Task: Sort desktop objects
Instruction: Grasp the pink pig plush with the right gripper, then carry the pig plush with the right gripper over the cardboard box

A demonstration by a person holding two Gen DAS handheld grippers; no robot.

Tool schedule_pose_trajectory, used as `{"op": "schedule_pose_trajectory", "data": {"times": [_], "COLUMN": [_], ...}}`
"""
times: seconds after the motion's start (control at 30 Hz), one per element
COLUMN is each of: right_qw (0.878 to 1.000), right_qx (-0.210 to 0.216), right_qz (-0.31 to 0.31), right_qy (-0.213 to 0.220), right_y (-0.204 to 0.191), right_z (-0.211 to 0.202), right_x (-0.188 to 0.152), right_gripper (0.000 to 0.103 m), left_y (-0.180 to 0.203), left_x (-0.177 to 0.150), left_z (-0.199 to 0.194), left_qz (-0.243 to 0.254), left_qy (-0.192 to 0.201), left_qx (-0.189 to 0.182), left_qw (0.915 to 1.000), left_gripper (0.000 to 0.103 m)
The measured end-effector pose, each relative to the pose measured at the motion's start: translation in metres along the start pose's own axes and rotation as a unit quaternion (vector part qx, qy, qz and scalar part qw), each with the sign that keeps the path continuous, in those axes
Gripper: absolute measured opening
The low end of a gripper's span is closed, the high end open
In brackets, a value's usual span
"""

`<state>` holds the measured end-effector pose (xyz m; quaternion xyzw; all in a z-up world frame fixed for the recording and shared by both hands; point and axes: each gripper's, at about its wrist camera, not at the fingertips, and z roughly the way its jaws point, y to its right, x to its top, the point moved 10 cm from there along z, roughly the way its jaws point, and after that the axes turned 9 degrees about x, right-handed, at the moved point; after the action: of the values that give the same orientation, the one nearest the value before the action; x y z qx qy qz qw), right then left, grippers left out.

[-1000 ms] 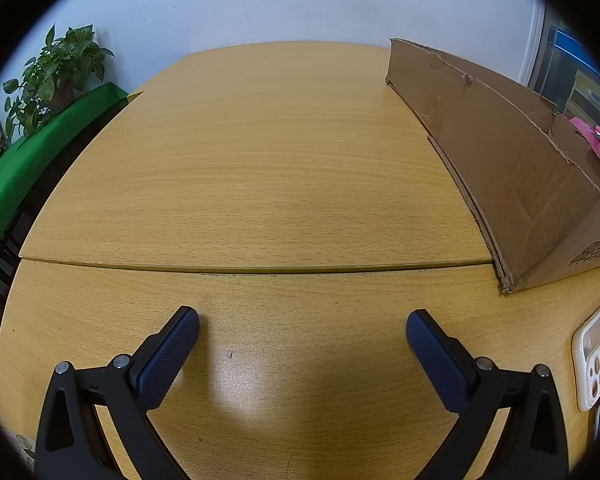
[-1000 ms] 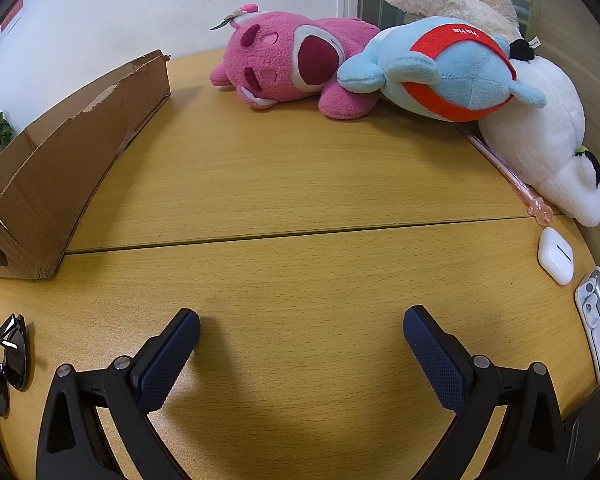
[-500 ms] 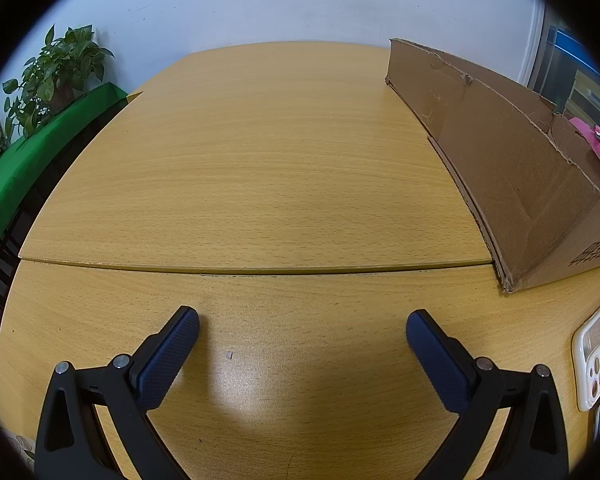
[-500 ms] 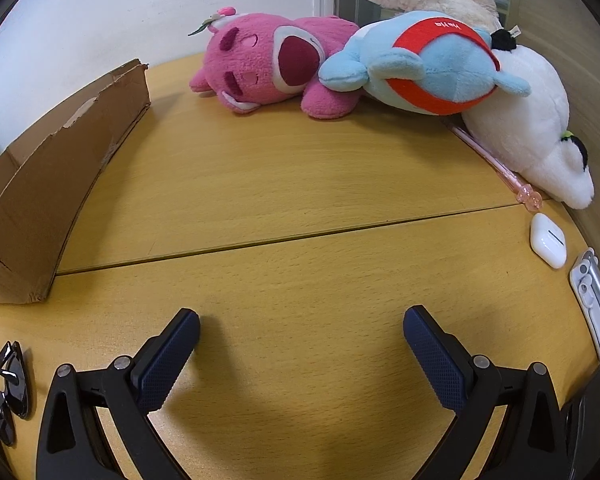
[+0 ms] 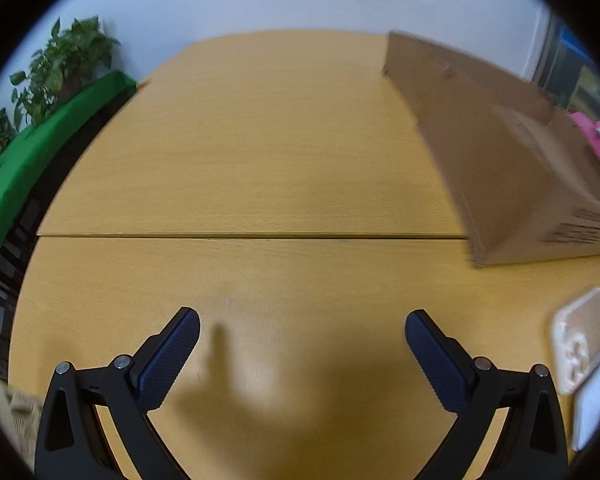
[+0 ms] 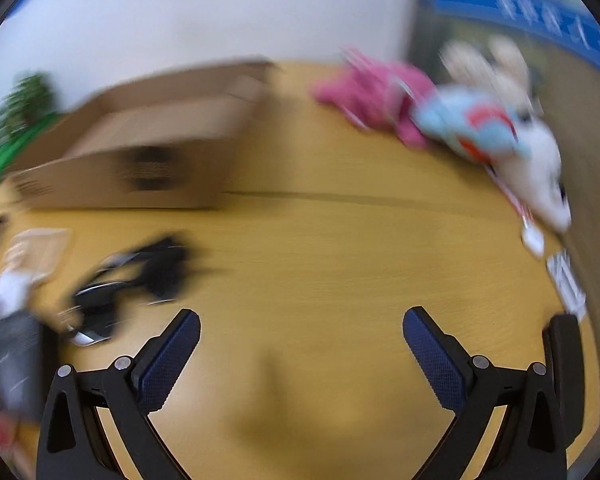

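My left gripper hangs open over bare wooden desk, nothing between its fingers. A cardboard box stands to its right, and a phone in a pale case lies at the right edge. The right wrist view is heavily blurred. My right gripper is open and empty above the desk. Black sunglasses lie to its left, near the cardboard box. Plush toys, pink, light blue and white, lie at the back right. A white earbud case sits below them.
A green-covered surface and potted plants border the desk on the left. A white object lies under the phone. A silvery object lies at the right edge, and blurred items crowd the left.
The right gripper has swung quickly left and back, bringing the sunglasses and box front into view. The left gripper has shifted slightly; its view is a little blurred. Both stay open.
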<state>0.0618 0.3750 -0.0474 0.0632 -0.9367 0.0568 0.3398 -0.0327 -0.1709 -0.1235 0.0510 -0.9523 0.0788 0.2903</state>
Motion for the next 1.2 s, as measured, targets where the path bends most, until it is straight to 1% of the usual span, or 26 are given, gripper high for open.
{"op": "schedule_pose_trajectory", "data": {"times": [0.03, 0.07, 0.1, 0.13, 0.17, 0.2, 0.23, 0.3, 0.33, 0.37, 0.43, 0.47, 0.57, 0.63, 0.7, 0.73, 0.77, 0.8, 0.83, 0.87, 0.9, 0.97, 1.0, 1.07, 1.13, 1.2], "right_qw": [0.999, 0.998, 0.995, 0.99, 0.987, 0.981, 0.976, 0.962, 0.953, 0.944, 0.93, 0.926, 0.913, 0.909, 0.916, 0.92, 0.925, 0.929, 0.936, 0.939, 0.941, 0.947, 0.947, 0.947, 0.947, 0.947], "right_qx": [0.026, 0.049, 0.087, 0.132, 0.154, 0.188, 0.211, 0.271, 0.301, 0.328, 0.362, 0.37, 0.388, 0.391, 0.369, 0.354, 0.335, 0.316, 0.286, 0.267, 0.258, 0.249, 0.254, 0.265, 0.271, 0.279], "right_qz": [-0.013, -0.016, -0.018, -0.023, -0.025, -0.027, -0.028, -0.031, -0.032, -0.039, -0.058, -0.066, -0.092, -0.104, -0.13, -0.145, -0.162, -0.176, -0.191, -0.197, -0.196, -0.183, -0.178, -0.167, -0.158, -0.149], "right_qy": [0.017, 0.029, 0.042, 0.048, 0.048, 0.046, 0.041, 0.022, 0.01, -0.005, -0.032, -0.044, -0.082, -0.097, -0.093, -0.086, -0.078, -0.073, -0.076, -0.087, -0.097, -0.088, -0.084, -0.075, -0.065, -0.057], "right_y": [-0.026, -0.043, -0.067, -0.095, -0.109, -0.132, -0.149, -0.192, -0.214, -0.234, -0.266, -0.275, -0.304, -0.315, -0.329, -0.332, -0.336, -0.337, -0.337, -0.336, -0.336, -0.334, -0.333, -0.33, -0.328, -0.33], "right_z": [-0.019, -0.032, -0.045, -0.058, -0.064, -0.071, -0.073, -0.077, -0.077, -0.077, -0.077, -0.077, -0.076, -0.076, -0.074, -0.072, -0.071, -0.069, -0.062, -0.055, -0.049, -0.047, -0.05, -0.057, -0.065, -0.074], "right_x": [0.001, 0.002, 0.002, 0.0, -0.002, -0.005, -0.008, -0.017, -0.023, -0.032, -0.052, -0.063, -0.093, -0.109, -0.118, -0.12, -0.12, -0.121, -0.124, -0.13, -0.136, -0.136, -0.135, -0.131, -0.126, -0.117], "right_gripper": [0.103, 0.103, 0.103, 0.103, 0.103, 0.103, 0.103, 0.103, 0.103, 0.103, 0.103, 0.103, 0.103, 0.103, 0.103, 0.103, 0.103, 0.102, 0.101, 0.098, 0.098, 0.095, 0.091, 0.088, 0.088, 0.088], "left_y": [0.007, 0.016, 0.025, 0.037, 0.047, 0.06, 0.073, 0.104, 0.117, 0.133, 0.158, 0.172, 0.198, 0.208, 0.204, 0.203, 0.201, 0.199, 0.198, 0.197, 0.198, 0.196, 0.199, 0.198, 0.204, 0.207], "left_x": [-0.002, -0.006, -0.009, -0.014, -0.019, -0.025, -0.032, -0.055, -0.065, -0.078, -0.097, -0.109, -0.134, -0.146, -0.151, -0.153, -0.154, -0.154, -0.155, -0.155, -0.157, -0.155, -0.153, -0.148, -0.136, -0.115], "left_z": [-0.02, -0.043, -0.064, -0.089, -0.109, -0.13, -0.148, -0.177, -0.184, -0.191, -0.196, -0.195, -0.183, -0.178, -0.174, -0.172, -0.172, -0.174, -0.175, -0.176, -0.175, -0.176, -0.175, -0.18, -0.187, -0.199], "left_qz": [0.004, 0.009, 0.013, 0.017, 0.022, 0.027, 0.032, 0.036, 0.039, 0.039, 0.035, 0.037, 0.039, 0.034, 0.034, 0.032, 0.026, 0.018, 0.013, 0.013, 0.013, 0.008, 0.006, -0.001, 0.0, 0.009], "left_qy": [0.015, 0.03, 0.041, 0.054, 0.063, 0.069, 0.072, 0.051, 0.035, 0.016, -0.015, -0.033, -0.073, -0.097, -0.099, -0.101, -0.1, -0.099, -0.101, -0.098, -0.091, -0.085, -0.082, -0.074, -0.06, -0.034], "left_qx": [-0.014, -0.03, -0.046, -0.066, -0.084, -0.11, -0.141, -0.217, -0.246, -0.28, -0.328, -0.348, -0.375, -0.388, -0.369, -0.364, -0.364, -0.368, -0.372, -0.372, -0.371, -0.368, -0.365, -0.367, -0.365, -0.363], "left_qw": [0.9998, 0.999, 0.998, 0.9963, 0.9942, 0.9912, 0.987, 0.9741, 0.9678, 0.959, 0.9438, 0.9362, 0.9235, 0.916, 0.9236, 0.9253, 0.9258, 0.9244, 0.9226, 0.9228, 0.9242, 0.926, 0.9272, 0.9272, 0.929, 0.9312], "left_gripper": [0.102, 0.102, 0.102, 0.102, 0.103, 0.103, 0.103, 0.103, 0.103, 0.103, 0.102, 0.102, 0.102, 0.101, 0.101, 0.099, 0.098, 0.096, 0.092, 0.087, 0.085, 0.079, 0.078, 0.076, 0.075, 0.075]}}
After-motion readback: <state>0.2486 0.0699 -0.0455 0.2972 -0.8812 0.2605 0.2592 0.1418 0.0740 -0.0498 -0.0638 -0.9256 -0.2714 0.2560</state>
